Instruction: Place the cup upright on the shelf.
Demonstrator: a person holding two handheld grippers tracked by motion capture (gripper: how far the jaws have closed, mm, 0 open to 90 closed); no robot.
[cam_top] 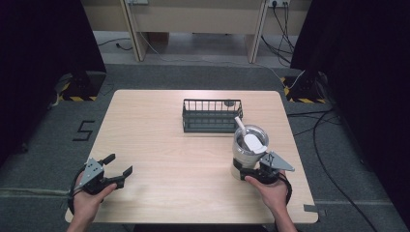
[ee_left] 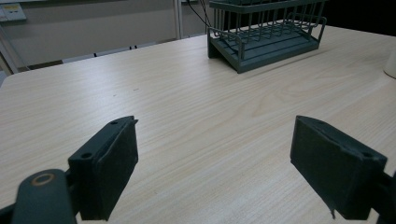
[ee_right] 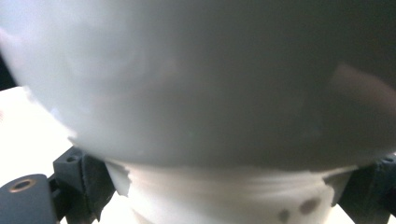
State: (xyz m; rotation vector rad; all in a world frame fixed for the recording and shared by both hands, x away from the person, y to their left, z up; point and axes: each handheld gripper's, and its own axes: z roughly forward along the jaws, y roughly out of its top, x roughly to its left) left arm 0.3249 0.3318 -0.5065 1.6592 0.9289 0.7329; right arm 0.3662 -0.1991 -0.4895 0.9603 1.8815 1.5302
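White plastic cup (cam_top: 249,147) holds one white scoop (cam_top: 251,140), grasped at its base by the right tongs (cam_top: 251,171). One dark wire basket (cam_top: 212,116) sits empty. Left tongs (cam_top: 118,166) gape released.

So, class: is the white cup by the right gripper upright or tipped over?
Upright: the white cup stands on its base, rim facing up, a spoon leaning inside.

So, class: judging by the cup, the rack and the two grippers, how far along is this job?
Early stage. Done: the right gripper has closed around the base of the cup, which has a white utensil inside. In hand: the cup stands on the table, in front of the rack. Left: probably moving it to the rack, which looks empty. The left gripper is open and idle.
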